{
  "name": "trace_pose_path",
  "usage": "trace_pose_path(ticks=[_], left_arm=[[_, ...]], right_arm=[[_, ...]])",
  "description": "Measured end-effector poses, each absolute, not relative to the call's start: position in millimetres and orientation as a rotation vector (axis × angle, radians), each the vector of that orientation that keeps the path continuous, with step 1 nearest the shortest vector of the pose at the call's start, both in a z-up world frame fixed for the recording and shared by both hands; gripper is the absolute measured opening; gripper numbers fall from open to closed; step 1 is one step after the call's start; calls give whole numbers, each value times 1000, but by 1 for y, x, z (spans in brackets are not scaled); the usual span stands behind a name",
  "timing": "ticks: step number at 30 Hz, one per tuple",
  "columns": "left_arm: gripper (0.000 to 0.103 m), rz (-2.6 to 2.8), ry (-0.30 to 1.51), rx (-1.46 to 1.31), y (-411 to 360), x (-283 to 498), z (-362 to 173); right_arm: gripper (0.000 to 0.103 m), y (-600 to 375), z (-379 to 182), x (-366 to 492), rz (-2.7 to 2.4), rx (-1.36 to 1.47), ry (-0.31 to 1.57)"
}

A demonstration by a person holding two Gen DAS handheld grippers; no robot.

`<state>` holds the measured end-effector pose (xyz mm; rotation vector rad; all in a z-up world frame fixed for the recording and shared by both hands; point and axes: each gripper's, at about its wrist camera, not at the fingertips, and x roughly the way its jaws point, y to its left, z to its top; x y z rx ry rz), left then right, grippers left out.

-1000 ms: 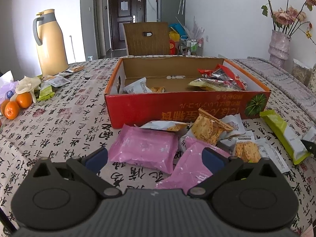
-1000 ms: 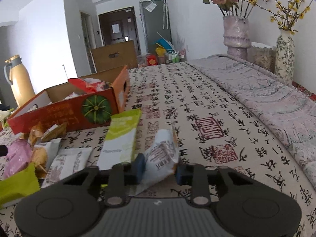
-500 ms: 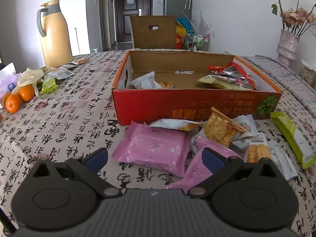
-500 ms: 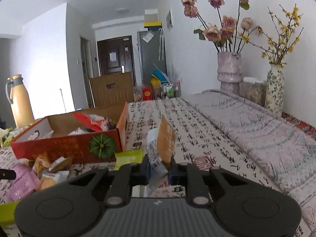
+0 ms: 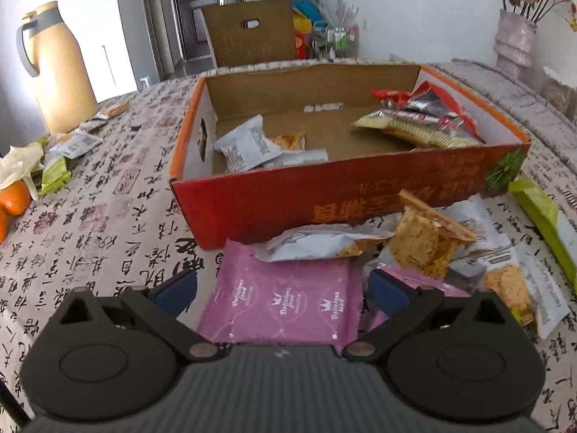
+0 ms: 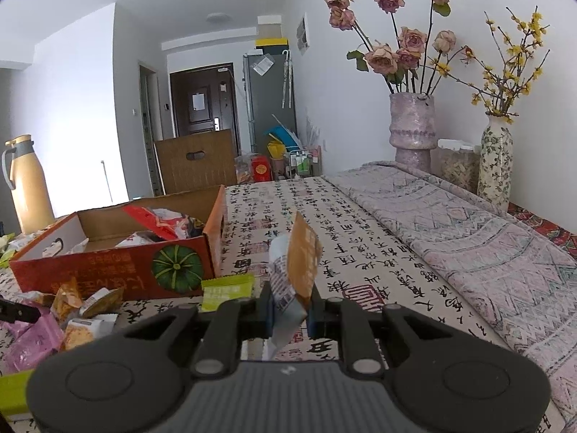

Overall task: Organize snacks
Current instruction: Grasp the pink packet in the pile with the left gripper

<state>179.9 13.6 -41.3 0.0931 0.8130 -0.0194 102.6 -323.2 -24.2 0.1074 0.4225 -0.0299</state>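
Pinching a grey-and-orange snack packet [image 6: 294, 274] upright between its pads, the right gripper [image 6: 290, 312] has the red cardboard box [image 6: 119, 270] ahead to its left. The left gripper [image 5: 283, 288] is spread, 1 pink packet [image 5: 285, 299] lying untouched between its fingers.

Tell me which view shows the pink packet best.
The left wrist view: the pink packet lies flat on the tablecloth between the open left gripper's fingers, its print readable. The right wrist view catches only a pink edge at far left, among other snacks.
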Motion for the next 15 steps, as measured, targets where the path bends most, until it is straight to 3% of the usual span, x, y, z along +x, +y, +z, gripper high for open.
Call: trace_pose_path(ticks=[15], left_arm=[[102, -30, 867, 40, 23, 191, -55]], right_arm=[[16, -318, -29, 110, -20, 109, 445]])
